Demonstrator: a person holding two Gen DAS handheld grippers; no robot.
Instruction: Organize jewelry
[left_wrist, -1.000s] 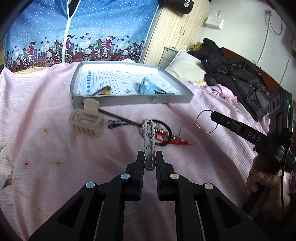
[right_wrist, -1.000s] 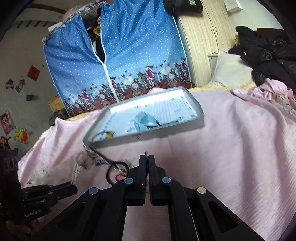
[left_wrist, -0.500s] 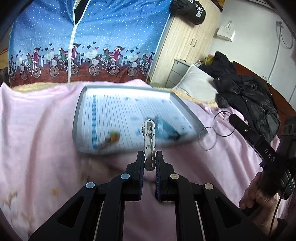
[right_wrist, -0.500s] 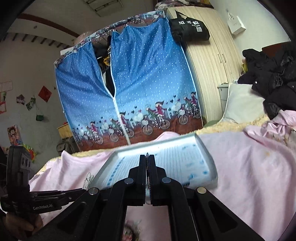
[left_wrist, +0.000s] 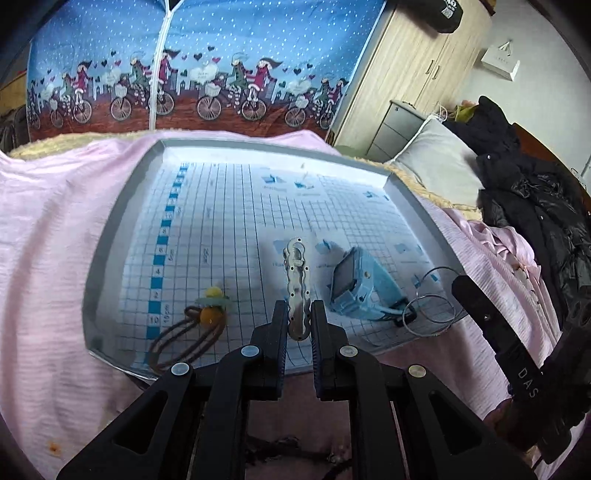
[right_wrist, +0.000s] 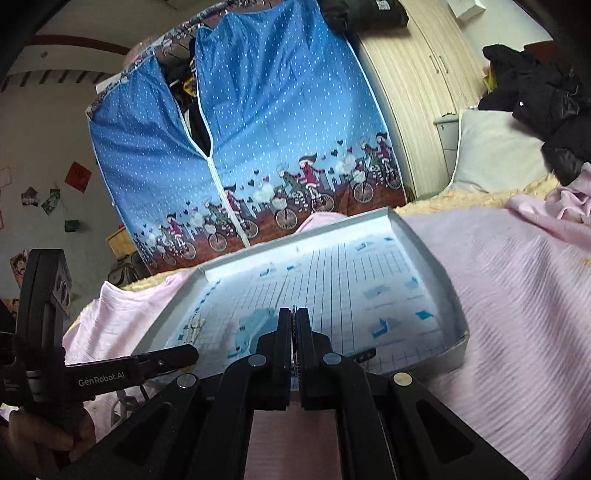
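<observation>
Left wrist view: the left gripper (left_wrist: 299, 317) sits at lower centre of the frame, its two black fingers (left_wrist: 277, 325) closed to a narrow gap and clamped on the lower end of a silver wavy-edged hair clip (left_wrist: 296, 284). The clip stands roughly upright between the fingers, its upper end reaching toward the centre of the frame, over the grey tray (left_wrist: 110, 236) with its grid-printed floor. The tray lies on a pink bedspread (left_wrist: 48, 229) and fills the middle of the frame. On the tray floor, lower left, lies a brown hair tie with yellow and orange beads (left_wrist: 201, 317); just right of the clip lies a blue watch (left_wrist: 356, 284) with its strap. At right of the frame the right gripper (left_wrist: 465, 291) enters from the lower right; thin wire hoops (left_wrist: 430, 314) hang at its tip over the tray's right near corner. Right wrist view: the right gripper's fingers (right_wrist: 283, 332) are pressed almost together at lower centre; a thin sliver shows in the seam, the hoops themselves not visible here. The tray (right_wrist: 436, 266) spans the middle of the frame, the blue watch (right_wrist: 255, 325) partly hidden behind the fingers. The left gripper (right_wrist: 184, 354) enters from the left edge, with the silver clip (right_wrist: 195, 325) blurred at its tip and a hand (right_wrist: 40, 439) on its handle at lower left.
</observation>
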